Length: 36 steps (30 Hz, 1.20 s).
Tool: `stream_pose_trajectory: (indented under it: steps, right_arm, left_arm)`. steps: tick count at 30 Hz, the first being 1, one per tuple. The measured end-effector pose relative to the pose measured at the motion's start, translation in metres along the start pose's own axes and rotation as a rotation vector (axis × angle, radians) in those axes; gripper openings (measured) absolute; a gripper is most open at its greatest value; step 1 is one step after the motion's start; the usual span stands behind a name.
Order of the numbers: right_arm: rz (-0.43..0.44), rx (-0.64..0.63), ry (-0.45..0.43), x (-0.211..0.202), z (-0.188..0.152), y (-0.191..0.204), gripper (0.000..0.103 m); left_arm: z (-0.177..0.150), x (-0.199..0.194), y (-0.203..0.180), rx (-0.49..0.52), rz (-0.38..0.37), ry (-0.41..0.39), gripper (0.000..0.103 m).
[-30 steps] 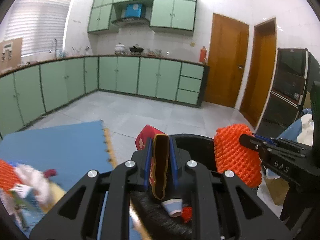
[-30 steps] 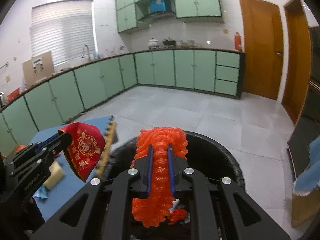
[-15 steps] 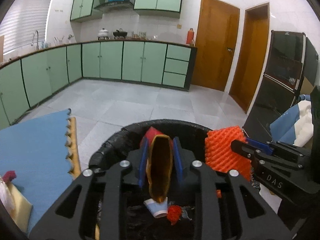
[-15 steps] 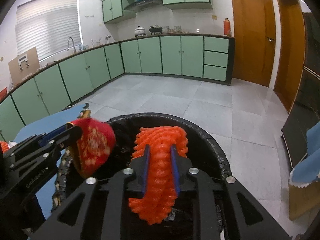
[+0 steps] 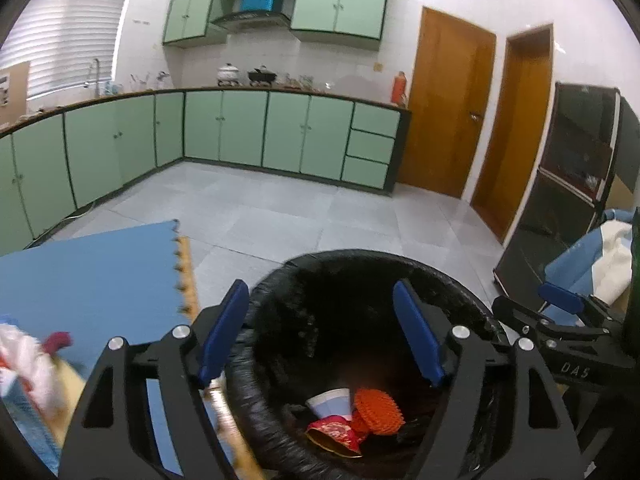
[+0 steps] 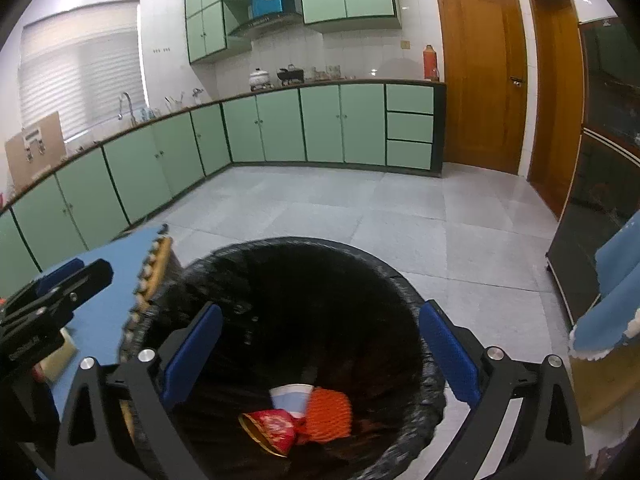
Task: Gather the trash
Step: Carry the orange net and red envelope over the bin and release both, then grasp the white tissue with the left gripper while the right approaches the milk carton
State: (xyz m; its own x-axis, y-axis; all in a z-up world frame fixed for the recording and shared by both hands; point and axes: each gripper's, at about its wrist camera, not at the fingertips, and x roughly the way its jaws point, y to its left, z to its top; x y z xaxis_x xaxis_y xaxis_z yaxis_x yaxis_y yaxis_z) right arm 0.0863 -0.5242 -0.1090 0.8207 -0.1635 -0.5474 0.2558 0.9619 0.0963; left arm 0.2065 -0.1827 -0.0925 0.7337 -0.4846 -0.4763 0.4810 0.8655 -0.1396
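I had both claws over the bin (image 5: 472, 300), jaws opening wide, nothing between them: left claw (image 5: 320, 336), right claw (image 6: 320, 356). Wrapper (image 6: 272, 428) and net (image 6: 328, 412) lay inside at 6 o'clock. Best to lift clear of the rim before heading to the mat (image 5: 92, 272) at 9 o'clock.

Pale green cupboards (image 6: 280, 128) run along the middle of the frame under a dark worktop (image 6: 328, 80), with matching wall cupboards (image 5: 340, 0) at the top. A white pot (image 6: 260, 78) and a black pan (image 6: 290, 74) stand on the worktop, a red flask (image 6: 431, 62) at its right end. Two brown wooden doors (image 5: 448, 112) fill the upper right. A window blind (image 6: 80, 80) hangs at the upper left. Grey floor tiles (image 5: 320, 216) spread across the centre, and a blue foam mat (image 5: 92, 276) lies at the lower left.
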Motion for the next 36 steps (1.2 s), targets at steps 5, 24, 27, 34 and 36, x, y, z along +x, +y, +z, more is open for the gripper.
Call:
stream_pose_trajectory:
  steps: [5,24,27,34,36]
  right_arm:
    - [0.048,-0.001,-0.042,-0.022,0.004,0.027,0.097]
    - [0.276,-0.164,-0.06,-0.052,-0.031,0.206,0.097]
    - [0.312,-0.188,-0.044,-0.05,-0.039,0.231,0.097]
    - [0.364,-0.234,-0.006,-0.039,-0.059,0.272,0.096]
    - [0.373,-0.234,0.006,-0.035,-0.063,0.277,0.096]
  left_arm:
    - [-0.001,-0.045,0.026,-0.003,0.061,-0.051,0.079]
    - [-0.045,-0.188,0.17,-0.065,0.451,-0.094,0.08]
    - [-0.053,-0.196,0.193,-0.081,0.499,-0.077,0.08]
    - [-0.081,-0.196,0.241,-0.129,0.559,-0.002,0.08]
    - [-0.089,-0.194,0.25,-0.144,0.563,0.02,0.08]
